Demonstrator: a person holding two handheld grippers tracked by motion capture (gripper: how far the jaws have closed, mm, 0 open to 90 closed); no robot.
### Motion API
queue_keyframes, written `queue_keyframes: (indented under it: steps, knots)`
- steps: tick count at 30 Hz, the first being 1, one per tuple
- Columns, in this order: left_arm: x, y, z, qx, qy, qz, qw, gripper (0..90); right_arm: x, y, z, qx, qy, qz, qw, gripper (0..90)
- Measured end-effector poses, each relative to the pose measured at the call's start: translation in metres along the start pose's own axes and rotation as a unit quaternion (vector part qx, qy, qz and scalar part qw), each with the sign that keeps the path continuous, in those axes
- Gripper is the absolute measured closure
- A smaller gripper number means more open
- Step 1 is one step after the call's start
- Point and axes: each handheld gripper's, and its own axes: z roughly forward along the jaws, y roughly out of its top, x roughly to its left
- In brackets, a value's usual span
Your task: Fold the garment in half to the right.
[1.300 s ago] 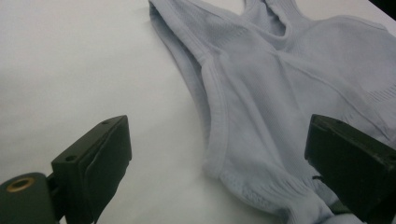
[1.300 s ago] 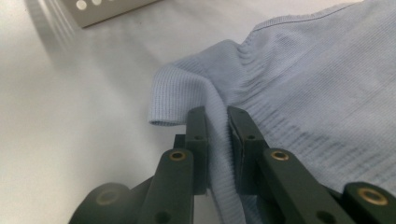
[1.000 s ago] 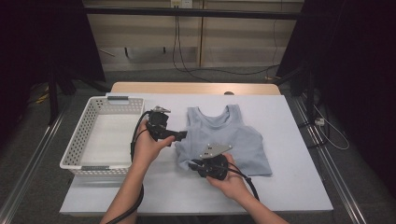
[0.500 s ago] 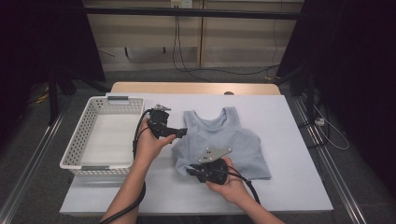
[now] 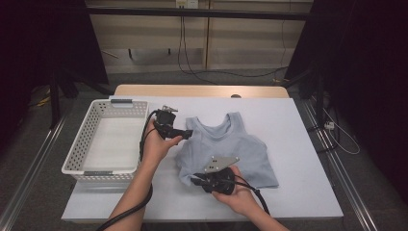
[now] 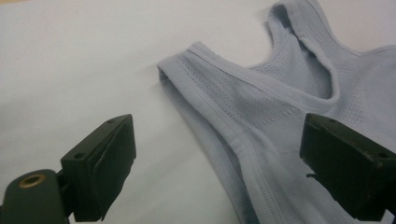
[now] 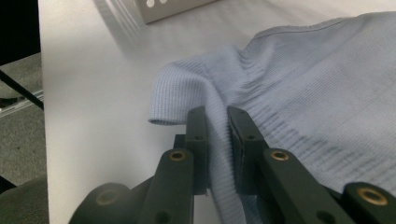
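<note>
From the high view, a pale blue top (image 5: 231, 149) lies flat mid-table (image 5: 298, 144), neck far, hem near, right of a white perforated basket (image 5: 103, 139). The left gripper (image 5: 185, 133) sits at its left strap; the right gripper (image 5: 196, 182) is at its near-left hem corner.

In the left gripper view, the jaws gape wide either side of the mesh-knit strap (image 6: 224, 98).

In the right gripper view, the jaws pinch a fold of the ribbed hem (image 7: 219, 140).
</note>
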Motion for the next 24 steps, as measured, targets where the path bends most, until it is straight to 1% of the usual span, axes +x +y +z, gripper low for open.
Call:
queue_keyframes:
  steps: [3,4,7,12,14,17,20,21,24]
  knots:
    - [0.002,0.002,0.003,0.003,0.002,0.001,1.0000,12.1,0.000,0.000,-0.001,-0.001,0.005,0.004,1.0000,80.2]
    - [0.003,0.002,0.004,0.002,0.001,-0.003,1.0000,12.8,0.000,-0.001,-0.001,0.000,0.005,0.003,1.0000,80.2]
    - [0.006,0.004,0.006,0.003,0.004,0.001,1.0000,13.1,0.000,-0.001,-0.001,0.000,0.008,0.005,1.0000,80.2]
    - [0.011,0.006,0.011,0.002,0.009,-0.007,0.9999,13.2,0.000,-0.001,-0.001,-0.002,0.013,0.010,0.9999,80.1]
    - [0.013,0.007,0.013,0.002,0.011,-0.010,0.9999,13.7,0.000,0.000,-0.001,0.000,0.013,0.007,0.9999,80.1]
    - [0.016,0.007,0.018,-0.001,0.014,-0.015,0.9998,14.0,-0.001,0.000,-0.002,-0.003,0.013,0.009,0.9999,80.2]
    - [0.017,0.008,0.022,0.002,0.015,-0.017,0.9997,14.7,-0.001,0.001,-0.003,-0.005,0.012,0.009,0.9999,80.1]
    - [0.017,0.008,0.024,0.004,0.016,-0.017,0.9997,14.8,-0.001,0.001,-0.003,-0.004,0.012,0.008,0.9999,80.2]
    - [0.018,0.009,0.029,0.008,0.018,-0.009,0.9998,15.8,-0.001,0.001,-0.002,-0.003,0.013,0.007,0.9999,80.1]
